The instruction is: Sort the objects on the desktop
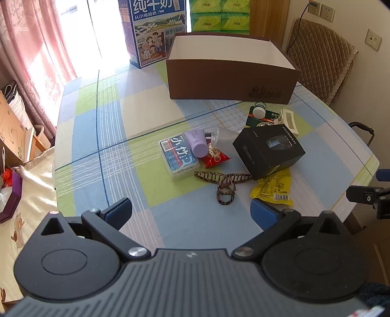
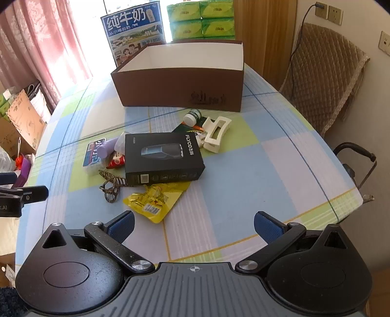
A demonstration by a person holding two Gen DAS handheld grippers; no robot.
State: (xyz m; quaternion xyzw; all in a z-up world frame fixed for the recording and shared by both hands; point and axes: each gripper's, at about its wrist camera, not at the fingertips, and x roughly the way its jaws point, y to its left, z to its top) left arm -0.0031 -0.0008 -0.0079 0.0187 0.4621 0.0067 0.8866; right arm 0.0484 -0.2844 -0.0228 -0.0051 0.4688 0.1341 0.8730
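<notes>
A pile of small objects lies mid-table in front of a brown open box: a black shaver carton, a yellow packet, a striped hair band, a blue cotton-swab case, a purple tube, a red wrapper, a white-capped bottle and a cream hair claw. My left gripper hovers open short of the pile. My right gripper is open too, just before the yellow packet.
A blue milk carton and green tissue packs stand behind the box. A padded chair is at the right, cardboard boxes and pink curtains at the left. The checked tablecloth is bare on the right.
</notes>
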